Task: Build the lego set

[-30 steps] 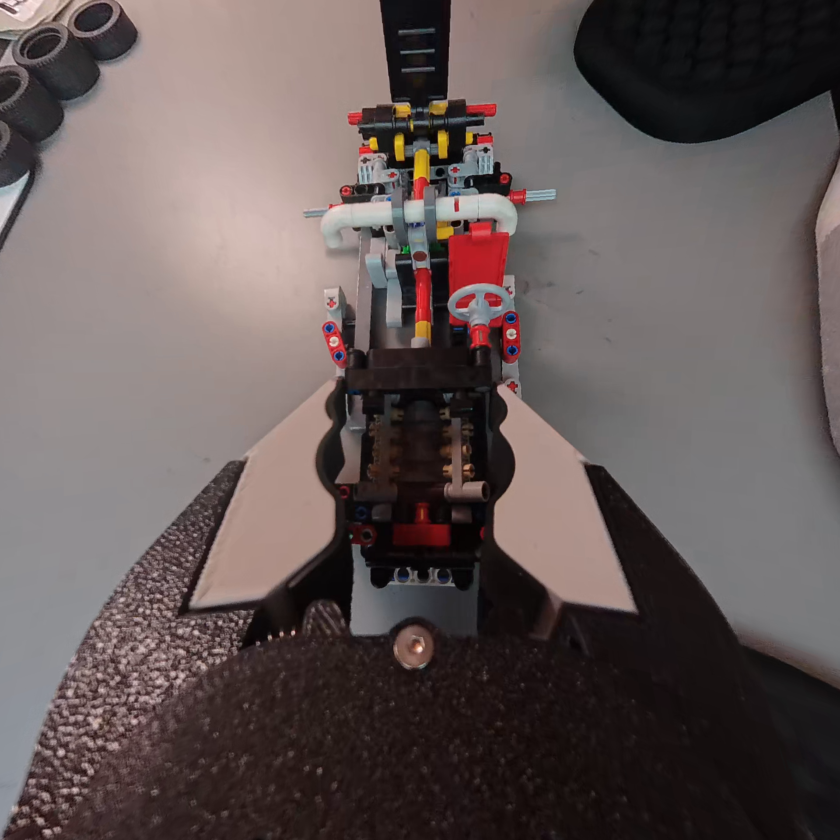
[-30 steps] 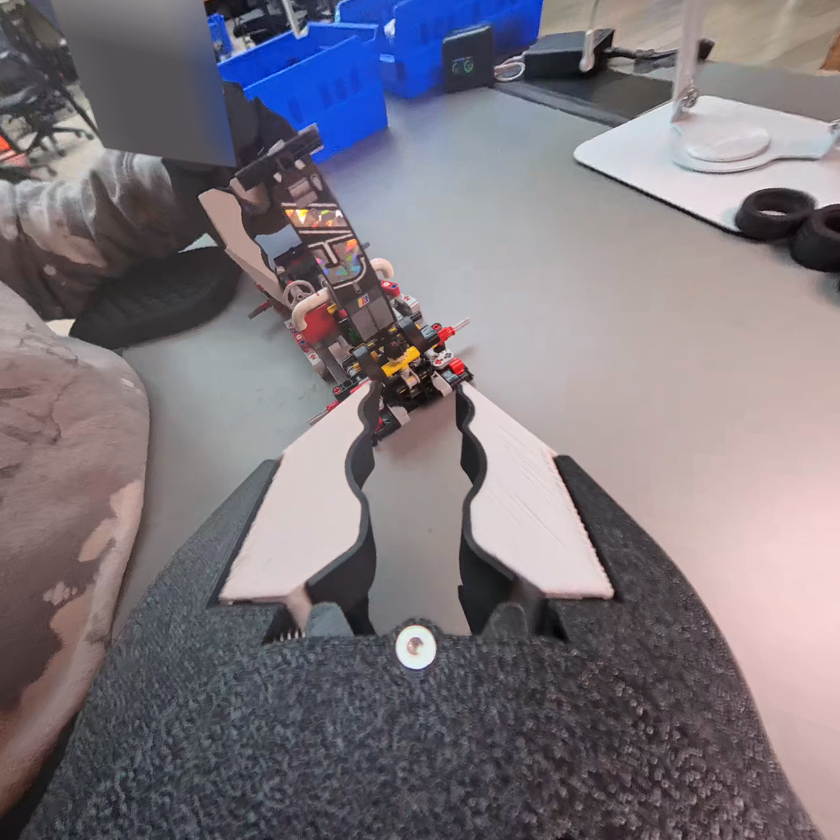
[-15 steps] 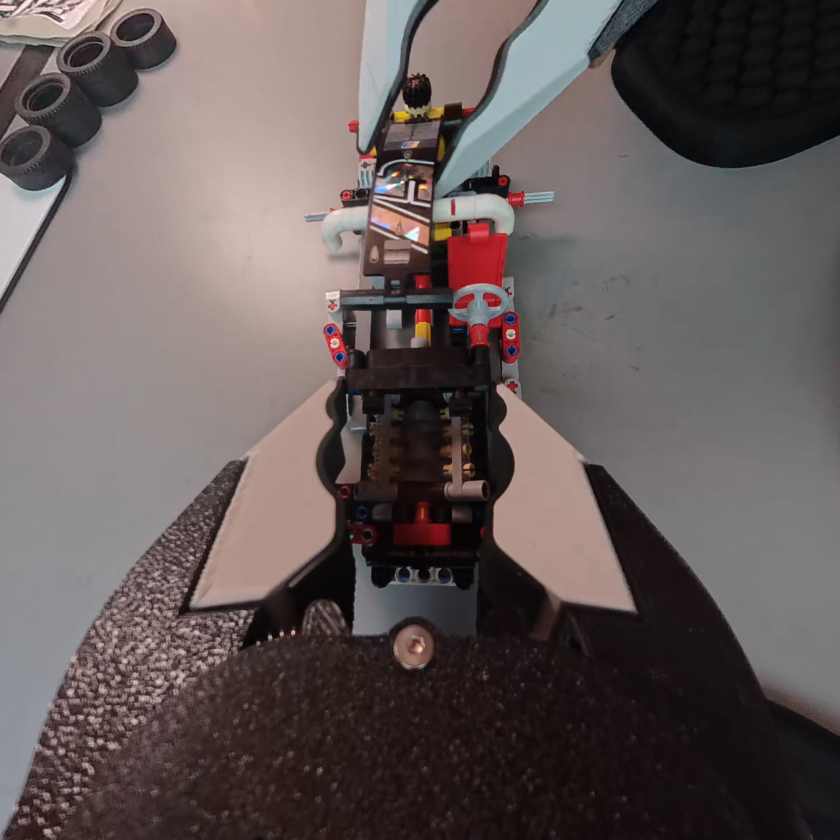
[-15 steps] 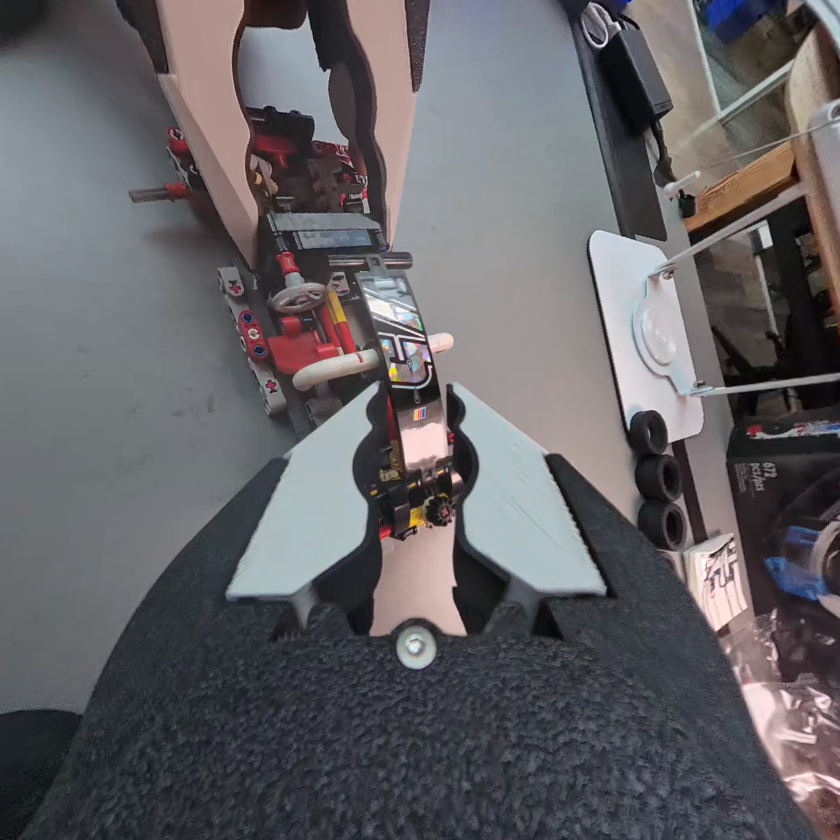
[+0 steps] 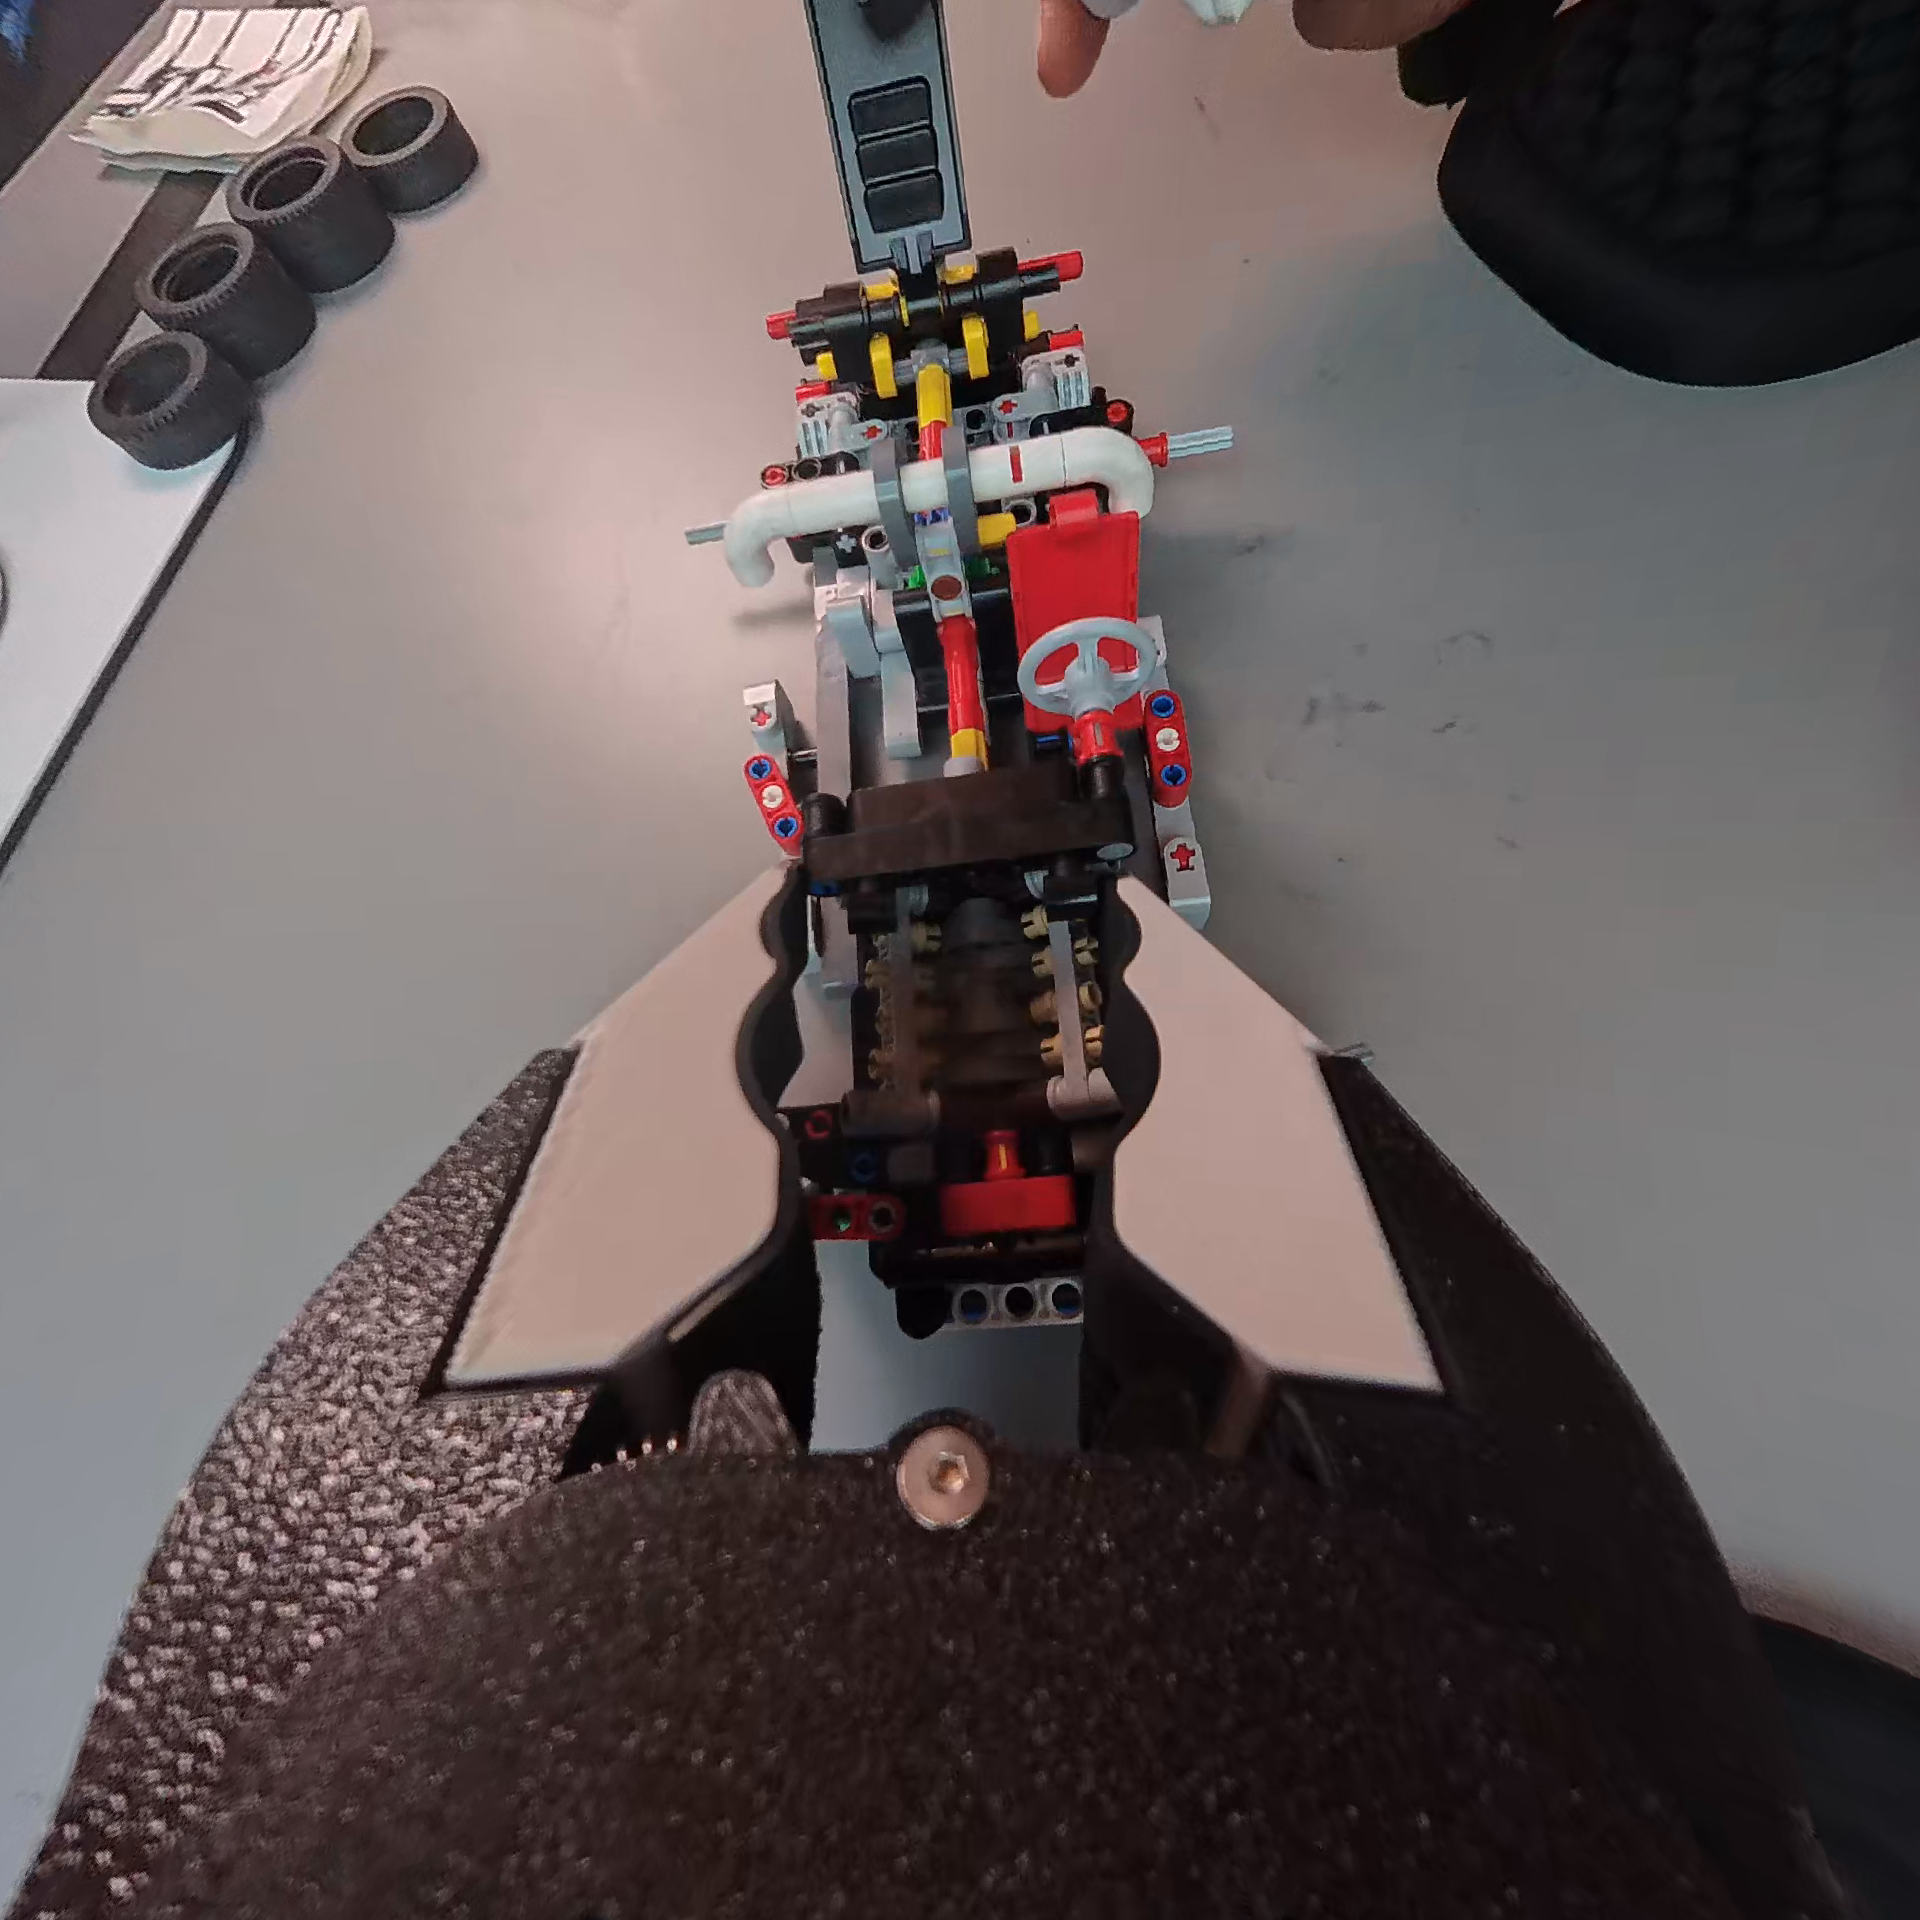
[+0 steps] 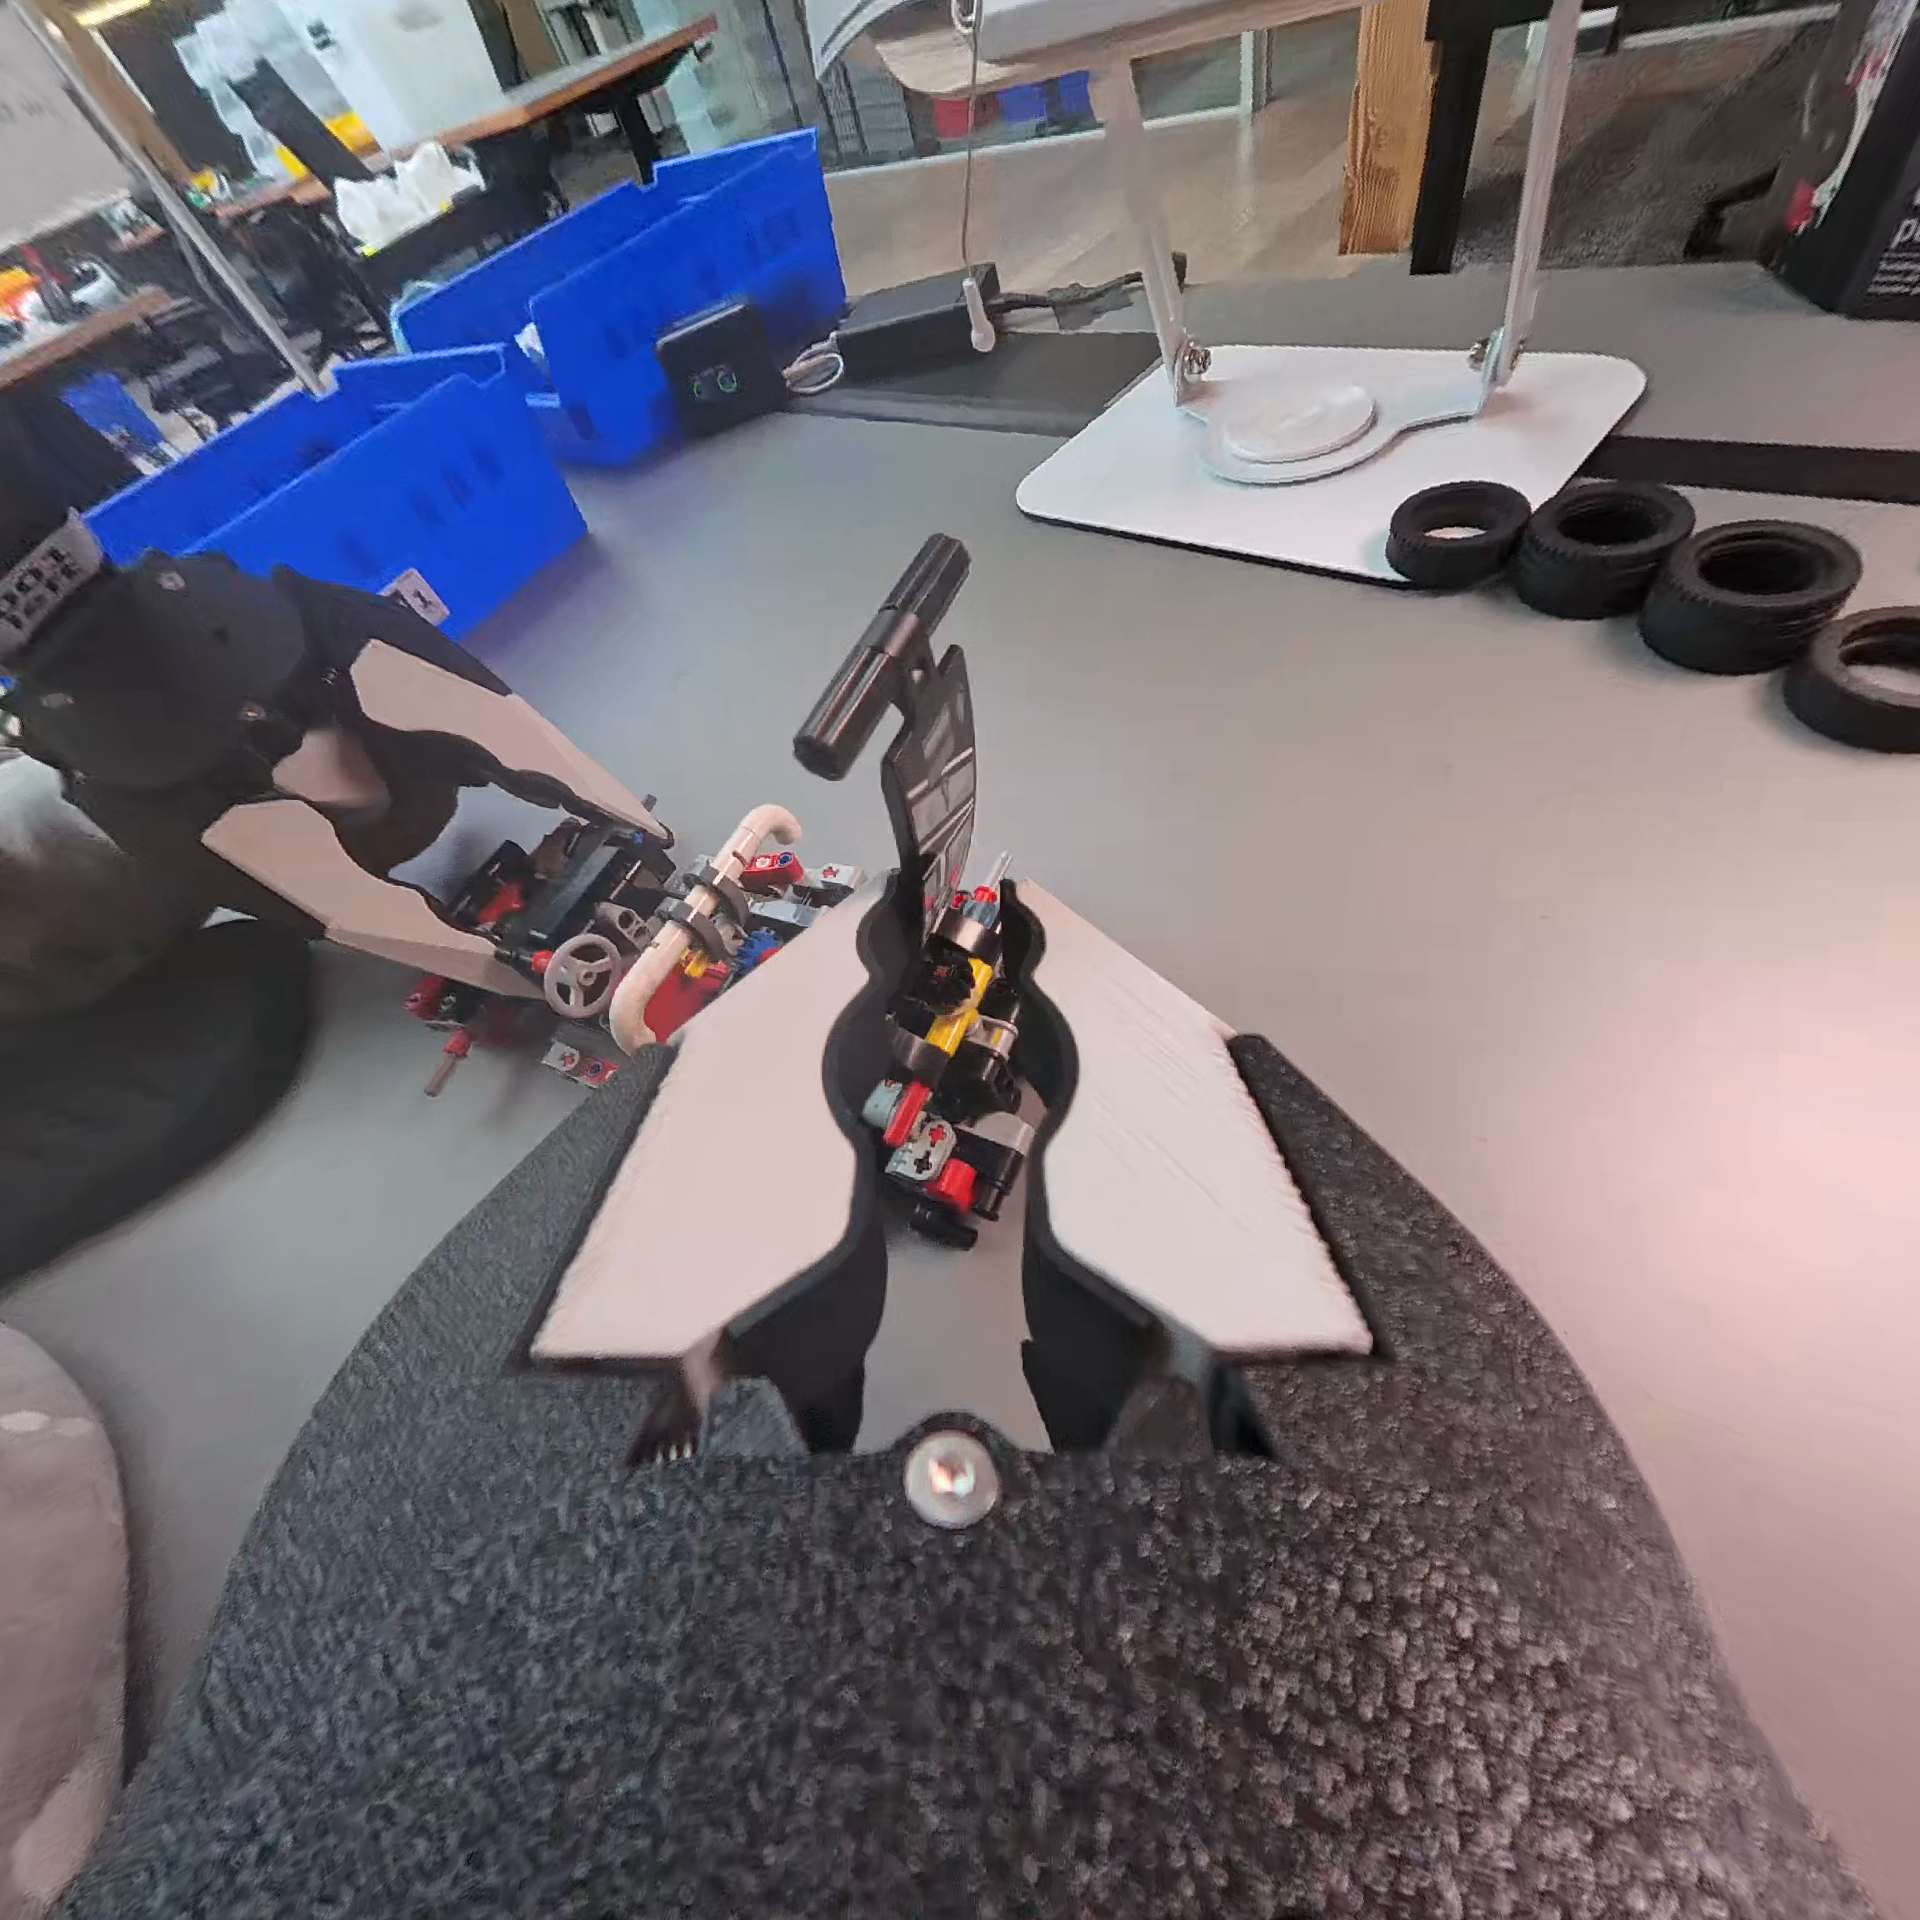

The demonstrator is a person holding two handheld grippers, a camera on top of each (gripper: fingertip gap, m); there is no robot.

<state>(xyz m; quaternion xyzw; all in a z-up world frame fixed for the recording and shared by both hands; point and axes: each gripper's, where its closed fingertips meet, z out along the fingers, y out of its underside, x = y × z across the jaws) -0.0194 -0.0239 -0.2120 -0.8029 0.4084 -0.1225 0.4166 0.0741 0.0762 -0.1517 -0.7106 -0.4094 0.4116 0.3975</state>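
The lego car chassis [image 5: 966,644] lies on the grey table, with a red seat, a grey steering wheel and a white roll bar. My left gripper [image 5: 956,894] is shut on its rear engine end. A black hinged panel [image 5: 899,135] stands upright at its far end. In the right wrist view, my right gripper [image 6: 954,888] hovers by that far end [image 6: 945,1049], its jaws a little apart and empty. The panel [image 6: 935,769] rises just beyond its tips. The left gripper [image 6: 603,914] shows at the left. The right gripper is out of the left wrist view.
Several black tyres [image 5: 260,249] lie at the far left, also in the right wrist view [image 6: 1662,582] beside a white stand base [image 6: 1340,457]. Blue bins [image 6: 416,488] stand behind. A black cushion [image 5: 1704,177] sits far right. A person's fingertip [image 5: 1065,52] shows at the top. About 15 cm separates my left fingertips from my right.
Half a second ago the right gripper was over the car with the panel folded down on the cockpit. Now the panel stands upright and the right gripper has drawn back. The left gripper keeps hold.
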